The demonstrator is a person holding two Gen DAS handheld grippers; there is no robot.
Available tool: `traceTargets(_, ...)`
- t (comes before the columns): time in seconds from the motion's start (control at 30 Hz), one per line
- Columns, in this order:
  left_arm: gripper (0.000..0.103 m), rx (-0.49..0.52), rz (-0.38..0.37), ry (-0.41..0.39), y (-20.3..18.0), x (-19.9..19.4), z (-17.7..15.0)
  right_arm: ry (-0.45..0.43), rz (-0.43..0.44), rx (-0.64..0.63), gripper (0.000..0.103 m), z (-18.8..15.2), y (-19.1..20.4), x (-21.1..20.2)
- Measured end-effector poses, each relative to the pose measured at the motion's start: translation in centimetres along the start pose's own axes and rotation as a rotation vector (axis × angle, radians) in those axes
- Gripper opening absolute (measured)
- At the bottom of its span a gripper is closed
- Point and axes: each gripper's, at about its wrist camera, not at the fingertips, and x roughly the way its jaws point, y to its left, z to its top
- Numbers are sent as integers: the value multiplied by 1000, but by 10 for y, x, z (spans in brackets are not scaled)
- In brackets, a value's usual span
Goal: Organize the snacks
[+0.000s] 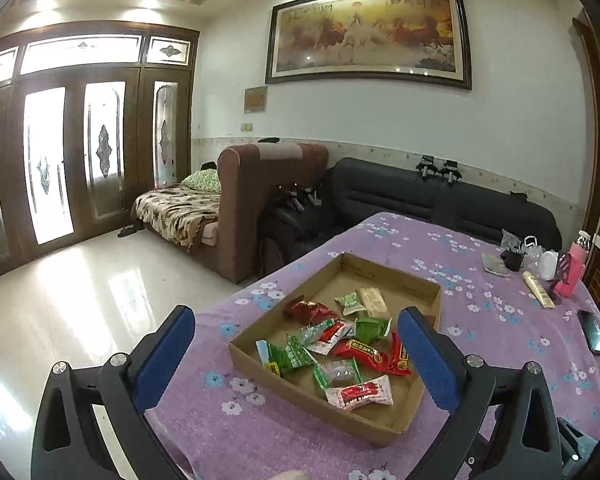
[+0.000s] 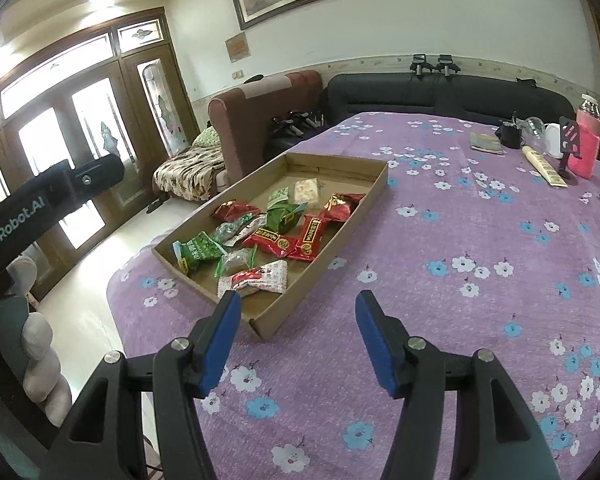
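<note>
Right gripper (image 2: 296, 340) hovers with fingers (image 2: 220, 340) spread, empty, near the snack-filled cardboard tray (image 2: 340, 236).

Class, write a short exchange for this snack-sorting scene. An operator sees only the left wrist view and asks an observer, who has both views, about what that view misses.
Operator: I cannot find the right tool. Where is it?
Observer: The right tool is open and empty. It is above the purple cloth, just short of the near corner of the cardboard box.
Operator: A finger of the left tool blocks part of the box. What lies behind it?
Observer: A crumpled red and gold packet lies beside the box's right wall.
</note>
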Motion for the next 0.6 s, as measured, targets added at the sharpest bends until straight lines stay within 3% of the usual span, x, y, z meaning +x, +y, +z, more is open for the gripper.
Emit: traceTargets(0.6,103,25,-12,110,-11,25,-12,29,18,-19,60,-6,2,10)
